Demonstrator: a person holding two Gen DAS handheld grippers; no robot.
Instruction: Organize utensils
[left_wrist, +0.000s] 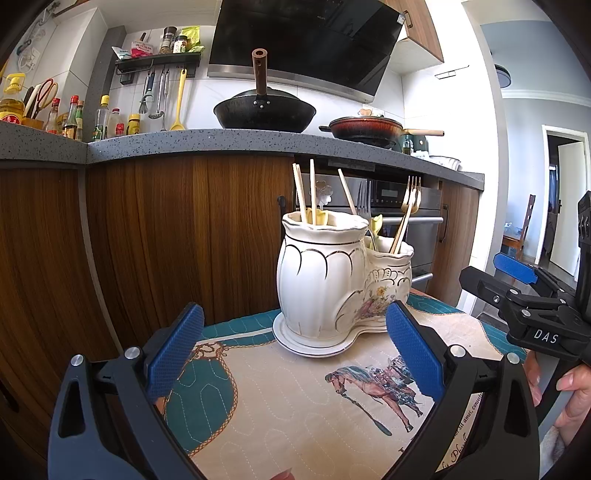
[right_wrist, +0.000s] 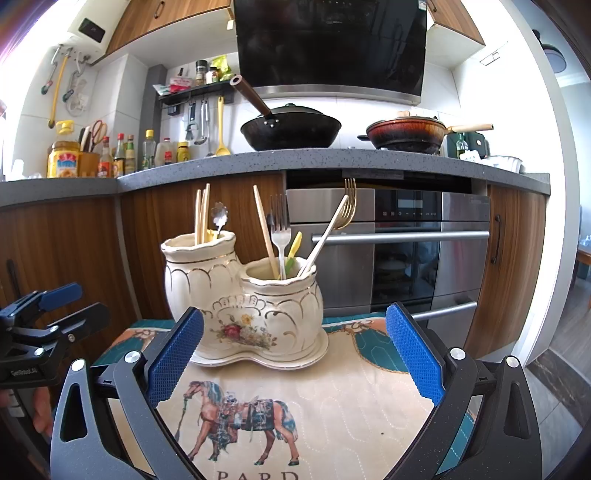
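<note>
A white ceramic double-pot utensil holder (left_wrist: 332, 280) (right_wrist: 243, 295) stands on its saucer on a horse-print cloth (left_wrist: 314, 406) (right_wrist: 314, 406). Its taller pot holds wooden chopsticks (right_wrist: 202, 214) and a silver spoon (right_wrist: 219, 218). Its lower pot holds a chopstick (right_wrist: 264, 229), a silver fork (right_wrist: 280, 229), a gold fork (right_wrist: 338, 225) and a yellow-green utensil (right_wrist: 294, 245). My left gripper (left_wrist: 295, 343) is open and empty, just in front of the holder. My right gripper (right_wrist: 295, 347) is open and empty, facing the lower pot. Each gripper shows at the edge of the other's view.
Wooden cabinets and a steel oven (right_wrist: 406, 251) stand behind the cloth-covered table. On the grey counter (right_wrist: 332, 158) above are a black wok (right_wrist: 291, 127), a red pan (right_wrist: 406, 134) and several bottles (right_wrist: 122, 155). The floor shows to the right.
</note>
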